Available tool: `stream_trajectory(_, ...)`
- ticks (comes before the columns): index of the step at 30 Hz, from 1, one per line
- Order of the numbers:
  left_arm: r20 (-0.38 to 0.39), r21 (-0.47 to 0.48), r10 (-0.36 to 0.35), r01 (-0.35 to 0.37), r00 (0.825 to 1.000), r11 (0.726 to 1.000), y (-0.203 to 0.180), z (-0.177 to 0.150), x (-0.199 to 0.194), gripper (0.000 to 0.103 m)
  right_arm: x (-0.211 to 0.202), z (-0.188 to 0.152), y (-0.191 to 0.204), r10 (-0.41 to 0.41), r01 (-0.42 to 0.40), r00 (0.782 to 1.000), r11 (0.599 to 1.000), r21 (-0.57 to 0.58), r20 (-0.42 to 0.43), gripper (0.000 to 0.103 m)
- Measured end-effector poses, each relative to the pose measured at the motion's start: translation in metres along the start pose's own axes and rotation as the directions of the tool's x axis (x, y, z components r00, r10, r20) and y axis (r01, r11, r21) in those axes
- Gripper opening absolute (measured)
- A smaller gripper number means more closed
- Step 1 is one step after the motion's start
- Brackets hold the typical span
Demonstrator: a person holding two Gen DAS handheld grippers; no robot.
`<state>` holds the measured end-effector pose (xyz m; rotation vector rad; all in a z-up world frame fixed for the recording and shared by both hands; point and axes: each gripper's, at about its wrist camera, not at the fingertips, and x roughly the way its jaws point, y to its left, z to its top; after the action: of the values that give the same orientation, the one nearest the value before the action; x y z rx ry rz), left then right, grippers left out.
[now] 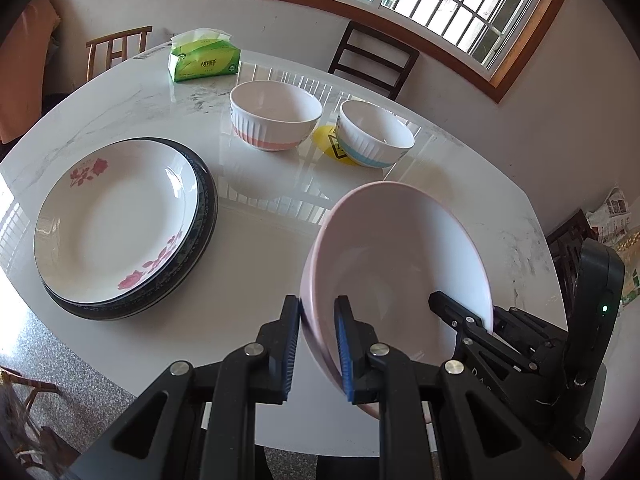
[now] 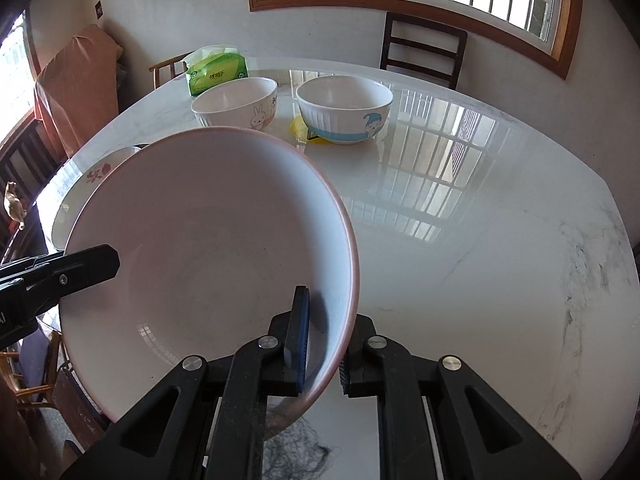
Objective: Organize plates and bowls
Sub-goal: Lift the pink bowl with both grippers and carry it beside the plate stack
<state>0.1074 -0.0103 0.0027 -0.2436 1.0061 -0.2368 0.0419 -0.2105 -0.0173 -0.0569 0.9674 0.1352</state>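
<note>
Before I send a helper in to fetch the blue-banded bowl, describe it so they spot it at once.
On the white marble table, look toward the far side by the window, where two ribbed white bowls stand side by side. The blue-banded bowl is the one farther from the green tissue pack, resting on a yellow disc; its neighbour has a pink band.

Pink bowl (image 1: 400,264), rose-patterned plate (image 1: 116,220), green tissues (image 1: 204,60)

Clear: bare worktop (image 2: 460,240) right of and behind the pink bowl (image 2: 208,240).
Left: stacked plates (image 1: 116,224) block.
Far: two bowls (image 1: 276,114) (image 1: 376,132), tissue pack (image 1: 204,58) block.
</note>
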Motion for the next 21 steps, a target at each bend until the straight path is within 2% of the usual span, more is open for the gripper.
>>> stream_trajectory(9,0.029,0.032,0.034,-0.035,0.999,0.999,-0.005,0.003,0.003,0.018,0.015,0.003,0.002,-0.004,0.004,0.999,1.0,-0.006,-0.038,0.014)
stream_trajectory(21,0.054,0.07,0.057,-0.06,0.997,0.996,-0.007,0.008,0.006,0.018,0.02,0.006,0.003,-0.002,0.002,0.999,1.0,0.004,-0.04,0.017)
